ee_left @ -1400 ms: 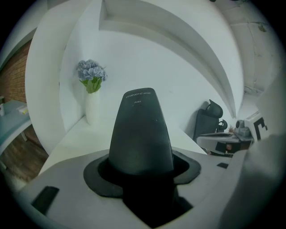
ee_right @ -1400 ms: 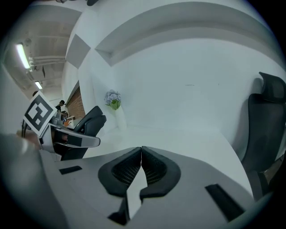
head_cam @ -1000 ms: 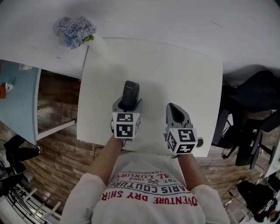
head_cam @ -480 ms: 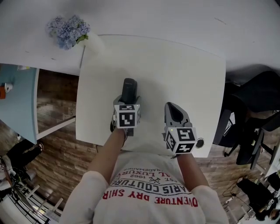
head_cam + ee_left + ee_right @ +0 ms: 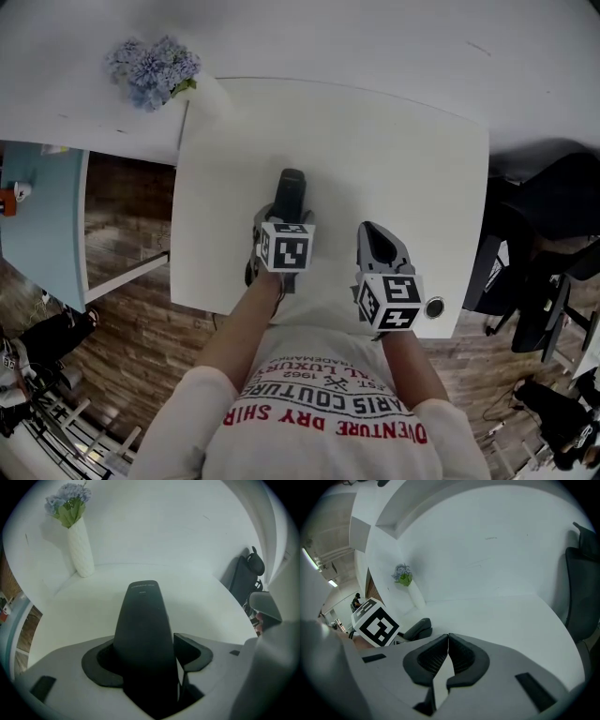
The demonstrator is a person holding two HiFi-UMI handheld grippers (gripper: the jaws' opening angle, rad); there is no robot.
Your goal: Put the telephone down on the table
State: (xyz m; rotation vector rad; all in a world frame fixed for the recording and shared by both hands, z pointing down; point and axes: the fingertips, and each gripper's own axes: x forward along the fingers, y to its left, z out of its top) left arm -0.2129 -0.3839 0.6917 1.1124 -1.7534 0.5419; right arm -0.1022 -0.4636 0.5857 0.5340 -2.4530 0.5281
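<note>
Left tool (image 5: 285, 223) shifted right, jaws opening around telephone (image 5: 290, 190) over table (image 5: 412, 141), right tool (image 5: 374, 234) closed, empty

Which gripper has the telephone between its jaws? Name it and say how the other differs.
The left gripper: the black telephone sits between its jaws, which are opening, a gap showing on one side. The right gripper has jaws together, empty.

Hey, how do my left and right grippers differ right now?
The left gripper has the telephone between its jaws, which are opening, with a gap showing beside one pad; the right gripper holds nothing, jaws together. The left gripper reaches farther over the table; the right gripper sits near its front edge. Both carry marker cubes.
</note>
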